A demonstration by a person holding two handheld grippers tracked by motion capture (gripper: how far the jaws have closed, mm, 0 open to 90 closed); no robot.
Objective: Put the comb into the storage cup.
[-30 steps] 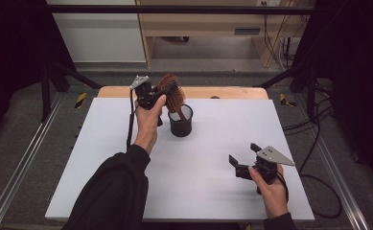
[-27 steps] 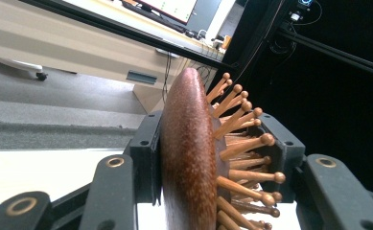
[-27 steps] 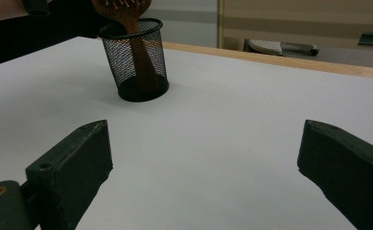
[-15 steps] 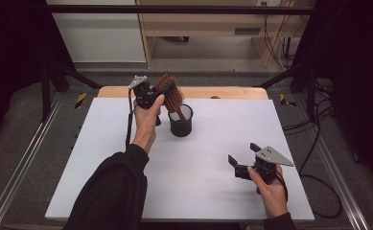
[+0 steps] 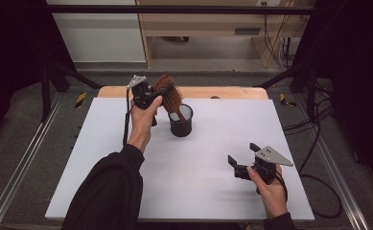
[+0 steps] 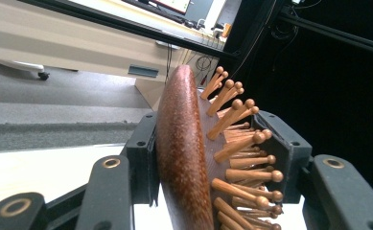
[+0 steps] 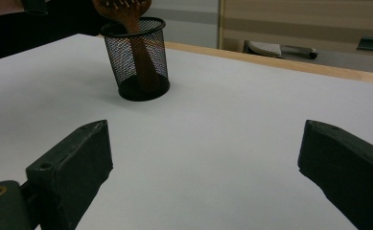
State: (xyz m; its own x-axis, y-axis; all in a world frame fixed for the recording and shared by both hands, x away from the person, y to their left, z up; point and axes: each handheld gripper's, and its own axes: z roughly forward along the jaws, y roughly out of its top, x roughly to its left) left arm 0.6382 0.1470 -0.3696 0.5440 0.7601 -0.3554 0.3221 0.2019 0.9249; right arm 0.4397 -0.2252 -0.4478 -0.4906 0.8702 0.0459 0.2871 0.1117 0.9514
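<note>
Left claw [image 5: 161, 94], upper centre, clamps the brush [image 5: 170, 96] head, handle in the cup [image 5: 180, 120]; right claw [image 5: 242, 159], lower right, gapes empty.

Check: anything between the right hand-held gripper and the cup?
Nothing. In the right gripper view, bare white table runs from the right hand-held gripper to the cup.

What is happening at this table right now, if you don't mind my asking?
A person is working with a hand-held gripper in each hand. The left hand-held gripper is clamped on the head of a wooden hairbrush, whose handle stands inside a black mesh cup near the far side of the white table. The right hand-held gripper rests open on the near right of the table, holding nothing.
</note>
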